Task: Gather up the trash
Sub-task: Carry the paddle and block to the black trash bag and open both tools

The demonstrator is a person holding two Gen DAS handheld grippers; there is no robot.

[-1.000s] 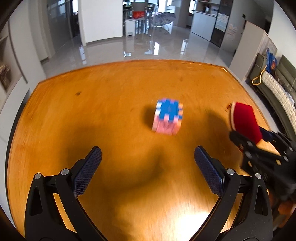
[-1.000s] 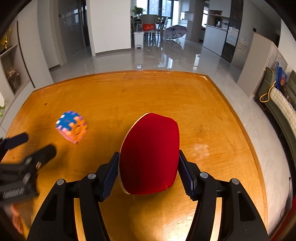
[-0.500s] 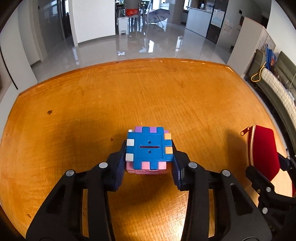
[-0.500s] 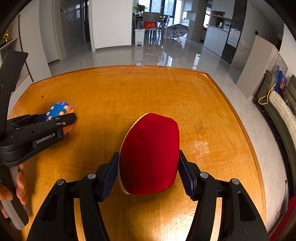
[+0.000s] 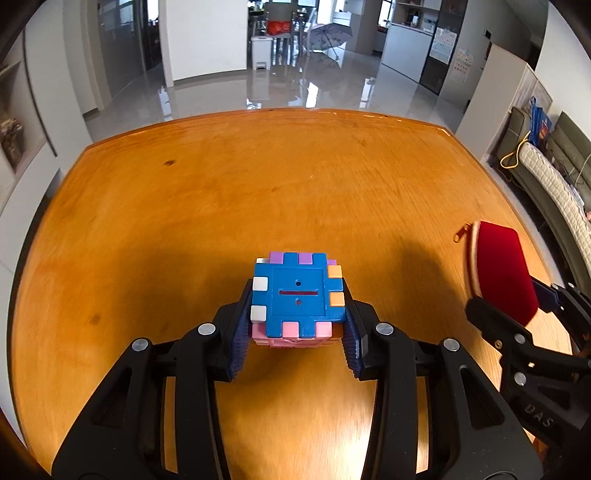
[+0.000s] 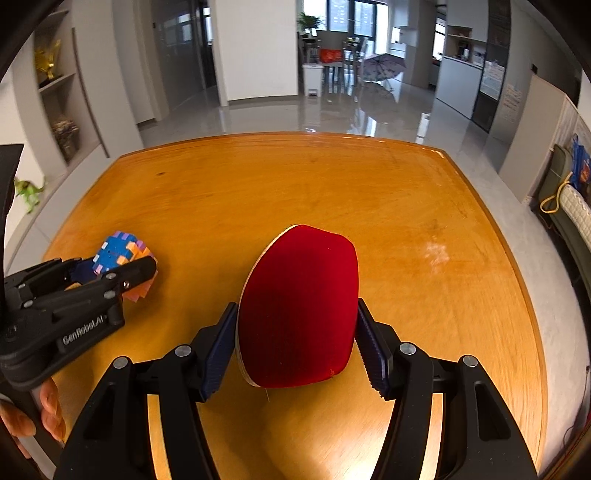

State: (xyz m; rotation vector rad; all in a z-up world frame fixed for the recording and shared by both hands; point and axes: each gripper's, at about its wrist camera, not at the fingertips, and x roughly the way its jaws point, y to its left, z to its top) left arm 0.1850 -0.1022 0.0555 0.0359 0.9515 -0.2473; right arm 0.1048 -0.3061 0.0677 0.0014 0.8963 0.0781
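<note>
My left gripper (image 5: 297, 332) is shut on a foam puzzle cube (image 5: 297, 295) with a blue top and pink, purple, orange and white tabs, held just above the orange wooden table (image 5: 258, 192). My right gripper (image 6: 297, 339) is shut on a red table tennis paddle (image 6: 299, 306), its blade pointing forward over the table. In the right wrist view the cube (image 6: 122, 254) sits at the left in the left gripper (image 6: 129, 273). In the left wrist view the paddle (image 5: 498, 273) is at the right edge.
The table's far edge (image 6: 295, 136) borders a glossy grey floor. A sofa with a yellow cable (image 5: 546, 177) stands to the right. Shelves line the left wall (image 6: 59, 122). A white bin and an umbrella (image 5: 325, 33) stand far back.
My left gripper moved in on the cube and closed on it; the cube now sits lifted slightly between the fingers. My right gripper has kept hold of the paddle with little movement.
</note>
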